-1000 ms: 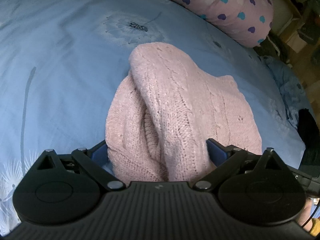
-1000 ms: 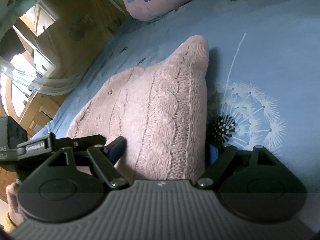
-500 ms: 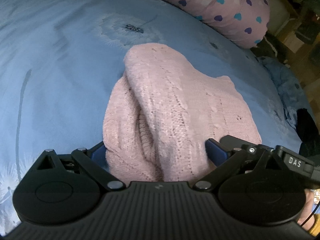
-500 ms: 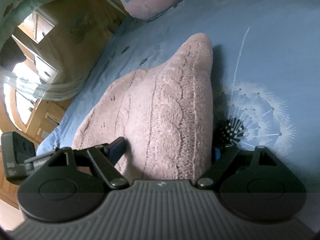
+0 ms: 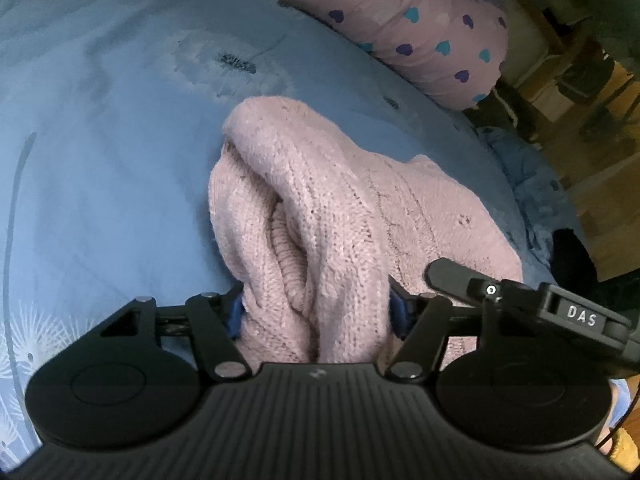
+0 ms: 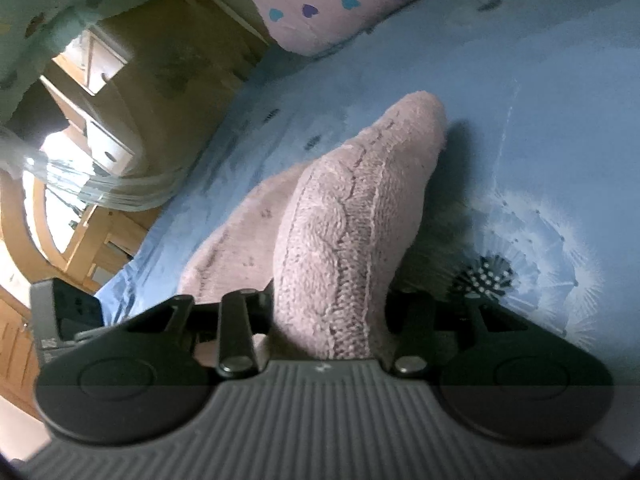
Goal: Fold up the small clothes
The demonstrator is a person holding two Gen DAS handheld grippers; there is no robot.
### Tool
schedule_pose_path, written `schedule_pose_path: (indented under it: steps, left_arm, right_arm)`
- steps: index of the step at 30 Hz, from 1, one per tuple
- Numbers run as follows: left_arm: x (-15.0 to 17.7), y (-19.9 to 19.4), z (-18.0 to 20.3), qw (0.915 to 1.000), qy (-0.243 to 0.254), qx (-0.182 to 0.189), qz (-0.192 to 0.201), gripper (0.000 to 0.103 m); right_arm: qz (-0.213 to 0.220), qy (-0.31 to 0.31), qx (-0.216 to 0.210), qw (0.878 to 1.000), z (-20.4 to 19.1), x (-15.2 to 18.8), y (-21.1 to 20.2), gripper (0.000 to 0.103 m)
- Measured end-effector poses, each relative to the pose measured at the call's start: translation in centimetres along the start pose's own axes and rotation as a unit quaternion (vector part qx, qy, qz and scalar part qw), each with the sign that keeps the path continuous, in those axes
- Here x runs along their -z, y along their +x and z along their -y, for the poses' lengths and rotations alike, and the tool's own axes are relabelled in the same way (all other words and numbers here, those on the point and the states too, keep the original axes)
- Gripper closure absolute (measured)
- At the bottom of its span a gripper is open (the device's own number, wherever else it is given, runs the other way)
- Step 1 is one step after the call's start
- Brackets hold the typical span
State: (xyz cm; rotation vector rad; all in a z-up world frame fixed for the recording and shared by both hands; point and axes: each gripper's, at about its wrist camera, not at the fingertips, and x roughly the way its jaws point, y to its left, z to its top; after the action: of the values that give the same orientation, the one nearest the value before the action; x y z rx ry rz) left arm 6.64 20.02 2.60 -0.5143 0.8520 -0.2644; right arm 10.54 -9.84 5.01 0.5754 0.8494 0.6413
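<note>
The pink knit sweater (image 5: 332, 216) lies bunched on the blue bedsheet (image 5: 100, 160), its far end pointing toward the heart-print pillow (image 5: 404, 28), its near edge gathered up between my two tools. It is already doubled over itself in thick layers (I can see a fold mouth on the left side in the left wrist view), so I judge the folding partly done, though the bundle is lumpy rather than flat and squared. My left gripper (image 5: 316, 312) is closing, its blue pads now pinching a thick wad of knit. My right gripper (image 6: 330, 312) is closing too, its jaws narrower, squeezing the cable-knit ridge (image 6: 344, 216) that stands up from the bed. What remains, I think, is carrying this held edge over toward the far end, then laying it smooth.
</note>
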Motion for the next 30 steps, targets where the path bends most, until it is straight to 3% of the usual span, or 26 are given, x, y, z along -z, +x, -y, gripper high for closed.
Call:
schedule_pose_path:
  steps: [10,16,23,30]
  left_arm:
    - [0.5,-1.2,3.6,0.9983,0.014,0.057,0.000,0.035]
    - [1.4,-0.8,7.2,0.9959,0.019,0.087,-0.016,0.035]
    - [2.8,-0.1,11.3,0.9908,0.026,0.122,-0.052,0.035]
    - [5.3,1.9,15.5,0.9842,0.071,0.128,-0.101,0.035]
  right_arm:
    - [0.006,-0.002,-0.009,1.000,-1.3,-1.0,-3.4,0.059]
    - [0.014,-0.020,0.010,1.000,-1.1,-1.1,-6.8,0.059]
    - [0.032,-0.009,0.032,0.999,0.6,-0.7,-11.3,0.059]
    - [0.044,0.029,0.055,0.997,4.1,0.5,-15.4,0.059]
